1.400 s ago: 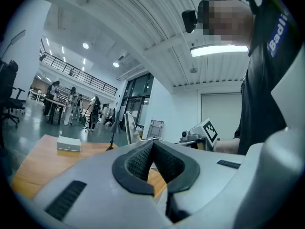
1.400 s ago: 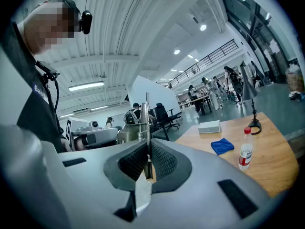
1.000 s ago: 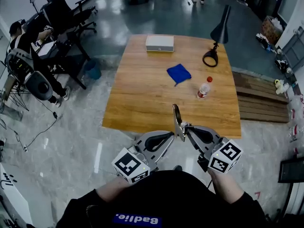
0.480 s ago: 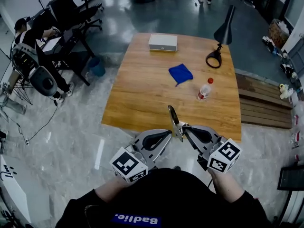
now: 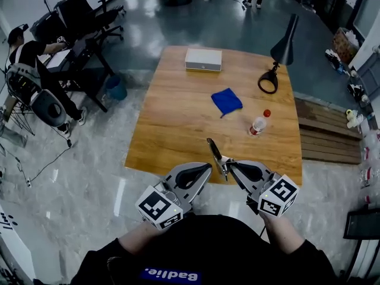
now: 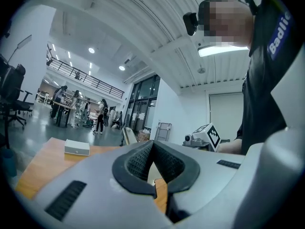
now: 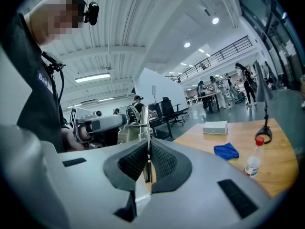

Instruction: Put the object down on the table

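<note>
Right tool (image 5: 227,164) is clamped tight on a slim metal utensil (image 5: 214,151), and that is the piece to watch. It is shiny and silver-grey, long and narrow, widening at the far end into a darker oval like the bowl of a spoon. From the head view it slants up and to the left from the pinch point, its broad end crossing the near edge of the wooden tabletop (image 5: 178,117). It is in the air in the grip, not lying on the wood.

In the right gripper view the utensil (image 7: 143,128) shows edge-on as a thin bright strip rising straight up between the ribbed black pads. The right tool (image 7: 147,175) presses on its lower part from both sides.

Left tool (image 5: 208,167) sits just beside the right one, tips close together in front of the person's chest. The left gripper view shows the left tool (image 6: 153,185) with its pads meeting and nothing between them, only wood showing beyond.

Further out on the tabletop lie a crumpled blue cloth (image 5: 226,101) and, to its right, a clear bottle with a red cap (image 5: 259,123). A flat white box (image 5: 203,59) sits at the far edge and a black desk lamp (image 5: 279,58) at the far right corner.
</note>
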Motion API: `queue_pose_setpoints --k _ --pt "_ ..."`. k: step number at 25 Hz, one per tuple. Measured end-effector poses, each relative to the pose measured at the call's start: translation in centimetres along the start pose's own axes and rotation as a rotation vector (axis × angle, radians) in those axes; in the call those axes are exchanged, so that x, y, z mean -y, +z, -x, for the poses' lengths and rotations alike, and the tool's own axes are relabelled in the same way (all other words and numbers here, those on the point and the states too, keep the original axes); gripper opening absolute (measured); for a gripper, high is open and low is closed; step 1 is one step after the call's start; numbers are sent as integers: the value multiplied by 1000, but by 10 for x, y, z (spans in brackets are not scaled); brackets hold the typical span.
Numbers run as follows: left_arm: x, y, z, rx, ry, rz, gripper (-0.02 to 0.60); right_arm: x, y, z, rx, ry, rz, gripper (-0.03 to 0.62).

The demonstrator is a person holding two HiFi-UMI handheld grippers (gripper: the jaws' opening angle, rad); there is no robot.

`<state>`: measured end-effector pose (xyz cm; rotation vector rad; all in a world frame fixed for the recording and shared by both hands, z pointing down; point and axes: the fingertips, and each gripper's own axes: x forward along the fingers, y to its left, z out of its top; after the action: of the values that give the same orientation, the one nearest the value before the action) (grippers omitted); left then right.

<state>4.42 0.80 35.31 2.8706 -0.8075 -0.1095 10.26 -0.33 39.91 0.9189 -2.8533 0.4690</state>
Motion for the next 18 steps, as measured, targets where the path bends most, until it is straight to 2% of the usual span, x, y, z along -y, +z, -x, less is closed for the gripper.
queue_pose_setpoints --k 11,18 --pt "-94 10 14 -14 -142 28 8 34 1 -91 -81 -152 42 11" --pt "-120 4 10 -27 -164 51 8 63 -19 -120 -193 -228 121 9"
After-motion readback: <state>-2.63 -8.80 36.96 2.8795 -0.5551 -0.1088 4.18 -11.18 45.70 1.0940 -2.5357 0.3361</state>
